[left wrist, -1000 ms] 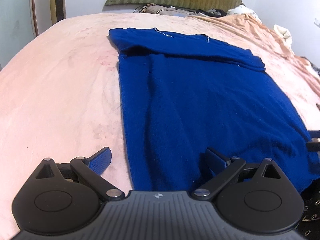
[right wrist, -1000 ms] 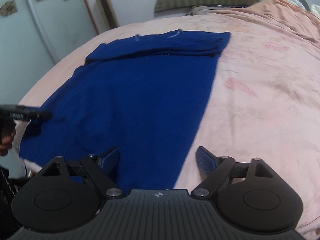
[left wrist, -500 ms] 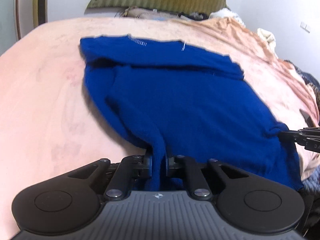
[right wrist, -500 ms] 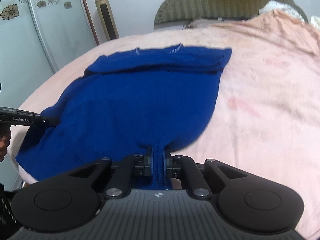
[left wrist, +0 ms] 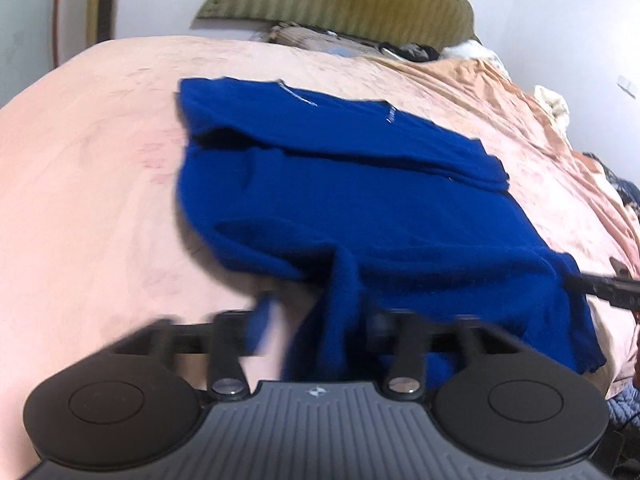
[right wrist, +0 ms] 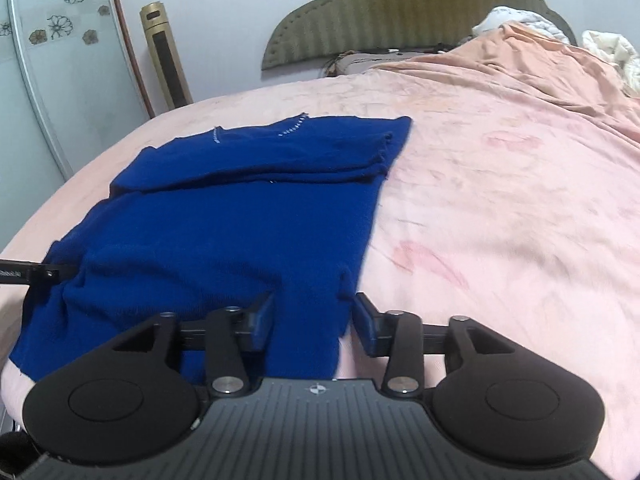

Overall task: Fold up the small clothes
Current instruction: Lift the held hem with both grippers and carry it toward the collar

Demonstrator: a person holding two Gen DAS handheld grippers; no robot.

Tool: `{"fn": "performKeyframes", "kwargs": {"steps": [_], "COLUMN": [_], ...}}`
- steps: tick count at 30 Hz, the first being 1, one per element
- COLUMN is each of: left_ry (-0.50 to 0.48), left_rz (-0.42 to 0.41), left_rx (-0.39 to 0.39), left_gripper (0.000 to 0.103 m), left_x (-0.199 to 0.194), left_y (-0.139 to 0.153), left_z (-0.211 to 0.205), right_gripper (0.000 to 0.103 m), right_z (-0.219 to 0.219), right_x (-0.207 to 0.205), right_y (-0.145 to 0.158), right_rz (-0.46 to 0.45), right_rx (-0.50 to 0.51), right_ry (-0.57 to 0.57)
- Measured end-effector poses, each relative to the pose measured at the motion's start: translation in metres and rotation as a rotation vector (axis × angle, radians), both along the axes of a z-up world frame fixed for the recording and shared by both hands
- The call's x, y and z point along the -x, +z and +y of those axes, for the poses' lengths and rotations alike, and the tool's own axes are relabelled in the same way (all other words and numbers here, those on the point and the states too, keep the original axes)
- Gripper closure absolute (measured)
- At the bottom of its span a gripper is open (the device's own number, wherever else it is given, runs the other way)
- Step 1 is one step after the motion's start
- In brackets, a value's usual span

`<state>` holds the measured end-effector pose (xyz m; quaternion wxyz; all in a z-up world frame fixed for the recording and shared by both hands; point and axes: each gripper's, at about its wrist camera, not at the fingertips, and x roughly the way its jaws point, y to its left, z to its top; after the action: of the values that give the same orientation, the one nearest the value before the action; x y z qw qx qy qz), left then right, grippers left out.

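- Looking along my left gripper, I see a blue sweater spread on a bed covered by a pink sheet.
- The sweater's far end is folded over on itself, and its near edge is bunched into a raised ridge that runs down between my left fingers.
- My left fingers stand apart on either side of that ridge; the view is blurred, so I cannot tell whether either pad touches the cloth.
- From my right gripper, the same sweater lies on the left part of the sheet, with its near right corner between my fingers.
- My right fingers are spread wide, with the cloth loose between them and not pinched.
- Each view shows the other gripper's tip at the sweater's near edge.
- Behind the bed are an olive padded headboard, a gold tower fan and a glass door with flower decals.
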<state>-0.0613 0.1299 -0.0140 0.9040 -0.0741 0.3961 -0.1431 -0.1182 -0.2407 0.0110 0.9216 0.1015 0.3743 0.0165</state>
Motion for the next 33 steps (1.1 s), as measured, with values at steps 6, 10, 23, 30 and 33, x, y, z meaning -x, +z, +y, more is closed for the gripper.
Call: {"fn": "performKeyframes", "kwargs": {"steps": [6, 10, 23, 30, 33], "left_ry": [0.0, -0.035, -0.193, -0.262, -0.28], "left_rz": [0.038, 0.075, 0.069, -0.085, -0.177], "left_rx": [0.063, 0.077, -0.008, 0.152, 0.209], "left_gripper": [0.024, 0.025, 0.091, 0.093, 0.093], "left_x": [0.028, 0.045, 0.06, 0.082, 0.097], "left_y": [0.003, -0.001, -0.001, 0.043, 0.061], "left_z": [0.025, 0.024, -0.017, -0.001, 0.017], "right_gripper": [0.046, 0.044, 0.089, 0.09, 0.09], "right_z": [-0.011, 0.0, 0.046, 0.027, 0.02], "right_x": [0.031, 0.046, 0.047, 0.061, 0.076], "right_y": [-0.007, -0.011, -0.003, 0.037, 0.058], "right_rz": [0.072, 0.087, 0.048, -0.099, -0.197], "right_rx": [-0.166, -0.214, -0.056, -0.244, -0.303], "right_ry": [-0.039, -0.018, 0.121, 0.231, 0.323]}}
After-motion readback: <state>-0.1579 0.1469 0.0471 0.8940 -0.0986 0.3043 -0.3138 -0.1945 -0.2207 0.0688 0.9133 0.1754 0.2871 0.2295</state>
